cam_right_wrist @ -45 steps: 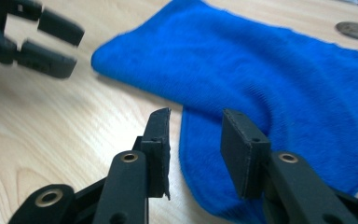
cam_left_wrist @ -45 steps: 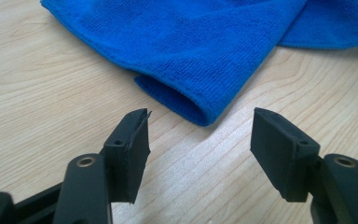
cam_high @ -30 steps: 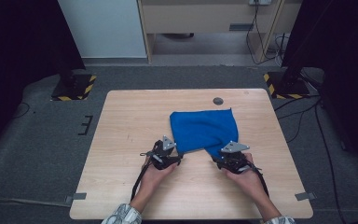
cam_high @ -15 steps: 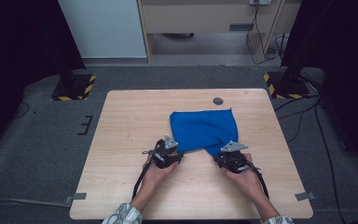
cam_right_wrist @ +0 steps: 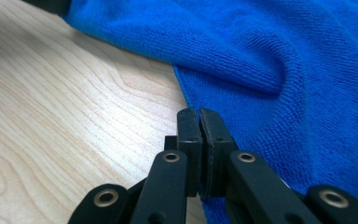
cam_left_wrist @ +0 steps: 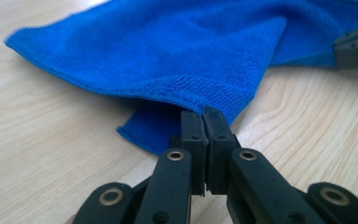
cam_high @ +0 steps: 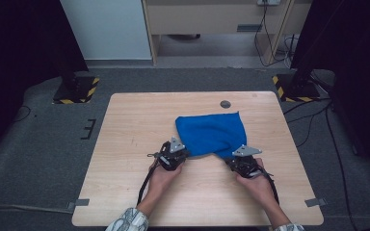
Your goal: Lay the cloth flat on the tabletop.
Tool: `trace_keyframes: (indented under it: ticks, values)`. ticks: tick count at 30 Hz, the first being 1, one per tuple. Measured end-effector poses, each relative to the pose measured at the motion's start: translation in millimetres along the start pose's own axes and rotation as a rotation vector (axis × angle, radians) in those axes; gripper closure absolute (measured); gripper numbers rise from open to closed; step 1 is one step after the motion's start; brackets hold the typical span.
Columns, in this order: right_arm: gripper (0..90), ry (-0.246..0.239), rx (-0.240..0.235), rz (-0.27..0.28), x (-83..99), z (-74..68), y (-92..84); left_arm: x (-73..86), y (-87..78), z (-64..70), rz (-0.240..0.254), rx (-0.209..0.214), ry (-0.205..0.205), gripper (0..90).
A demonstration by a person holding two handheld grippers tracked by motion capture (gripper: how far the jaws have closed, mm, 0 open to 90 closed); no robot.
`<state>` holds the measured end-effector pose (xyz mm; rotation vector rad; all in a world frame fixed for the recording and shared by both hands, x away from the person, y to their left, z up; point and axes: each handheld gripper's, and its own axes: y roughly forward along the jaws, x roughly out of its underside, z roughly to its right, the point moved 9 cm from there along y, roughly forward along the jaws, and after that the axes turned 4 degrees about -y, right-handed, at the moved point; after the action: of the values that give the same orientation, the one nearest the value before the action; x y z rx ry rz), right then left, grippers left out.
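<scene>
Lying on the bench (cam_high: 125,144), the blue microfibre cloth (cam_high: 212,132) looks soft, light and limp; its near corners suit gripping. The left tool (cam_left_wrist: 203,113) and right tool (cam_right_wrist: 199,113) have just been closing and now pinch those corners.

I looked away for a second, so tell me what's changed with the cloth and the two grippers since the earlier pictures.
Both grippers have just been closing. The left gripper is now shut on the near edge of the blue cloth, lifting it slightly. The right gripper is shut on the cloth's near right corner. Neither hand visibly shifted. The cloth still lies in the same spot on the table, and the small dark disc stays put.
</scene>
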<state>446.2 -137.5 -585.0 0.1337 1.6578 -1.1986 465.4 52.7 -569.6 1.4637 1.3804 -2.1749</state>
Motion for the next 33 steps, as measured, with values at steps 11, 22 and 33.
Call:
trace_keyframes:
  ticks: [11,22,33]
  values:
    - [88.5,0.021,-0.002,0.038,3.6,5.9,-23.8,-12.6,-7.4,-18.6,0.022,-0.015,-0.052,88.3]
    - [88.6,0.059,0.027,0.062,8.9,21.2,-39.3,-14.2,-3.3,-37.1,-0.004,-0.021,-0.059,88.4]
    - [88.7,0.079,0.058,0.029,18.6,33.1,-33.9,-11.9,23.6,-47.2,-0.055,-0.019,-0.043,88.3]
